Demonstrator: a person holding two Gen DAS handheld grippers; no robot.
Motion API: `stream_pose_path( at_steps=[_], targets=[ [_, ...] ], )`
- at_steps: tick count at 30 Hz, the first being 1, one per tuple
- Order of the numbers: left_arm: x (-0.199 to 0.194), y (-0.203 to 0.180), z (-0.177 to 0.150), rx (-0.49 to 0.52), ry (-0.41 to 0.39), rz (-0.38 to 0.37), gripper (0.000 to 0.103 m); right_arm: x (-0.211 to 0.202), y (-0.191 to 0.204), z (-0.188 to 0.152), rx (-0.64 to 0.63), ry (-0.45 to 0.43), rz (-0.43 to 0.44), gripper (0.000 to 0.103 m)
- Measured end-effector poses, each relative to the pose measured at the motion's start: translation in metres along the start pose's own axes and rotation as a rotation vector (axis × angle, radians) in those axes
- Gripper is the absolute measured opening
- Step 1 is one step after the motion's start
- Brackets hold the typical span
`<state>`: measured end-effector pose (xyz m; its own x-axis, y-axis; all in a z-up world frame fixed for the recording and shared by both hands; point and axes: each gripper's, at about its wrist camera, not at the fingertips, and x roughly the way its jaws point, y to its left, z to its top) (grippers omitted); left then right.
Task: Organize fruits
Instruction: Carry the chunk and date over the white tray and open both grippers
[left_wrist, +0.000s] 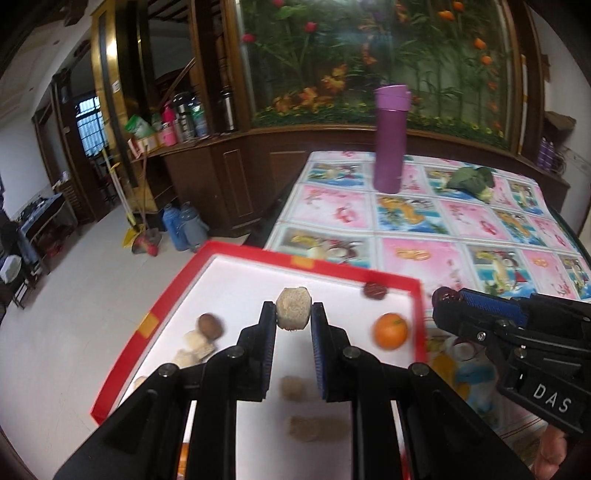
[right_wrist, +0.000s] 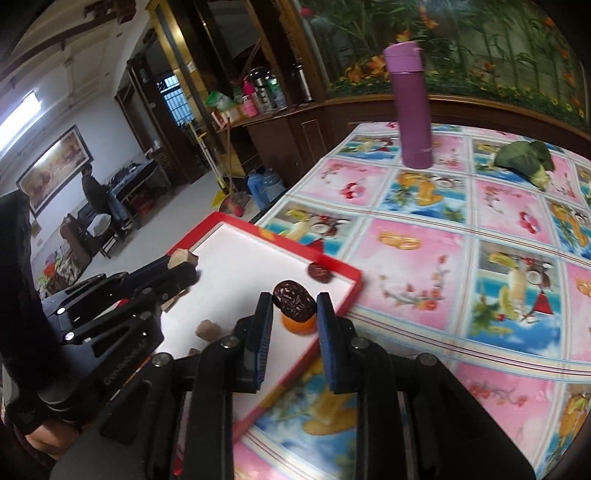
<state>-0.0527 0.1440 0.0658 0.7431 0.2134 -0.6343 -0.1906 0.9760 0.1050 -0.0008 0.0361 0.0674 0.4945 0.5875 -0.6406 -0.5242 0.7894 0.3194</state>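
Both grippers pinch food over the tray (left_wrist: 258, 254) — left gripper (left_wrist: 293, 314) a beige chunk (left_wrist: 293, 308), right gripper (right_wrist: 294, 306) seemingly a date (right_wrist: 294, 302).

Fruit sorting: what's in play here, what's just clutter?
In play: red tray, beige chunk in left gripper, dark dried fruit in right gripper, orange.
Clutter: purple flask, green vegetable, patterned tablecloth.

Bright daylight, motion blur, fisheye-warped edges
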Motion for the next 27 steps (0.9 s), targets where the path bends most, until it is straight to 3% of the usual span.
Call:
stream_pose_path(
  at_steps=[11,27],
  targets=[
    [0.012,0.036,-0.016,-0.051,0.030,0.027,0.017,0.036,0.035,-0.015,-0.053,0.099,-0.016,0.026],
    [0.025,0.047,-0.028,-0.066,0.074,0.041,0.017,0.049,0.052,-0.040,-0.089,0.177,-0.013,0.026]
  ],
)
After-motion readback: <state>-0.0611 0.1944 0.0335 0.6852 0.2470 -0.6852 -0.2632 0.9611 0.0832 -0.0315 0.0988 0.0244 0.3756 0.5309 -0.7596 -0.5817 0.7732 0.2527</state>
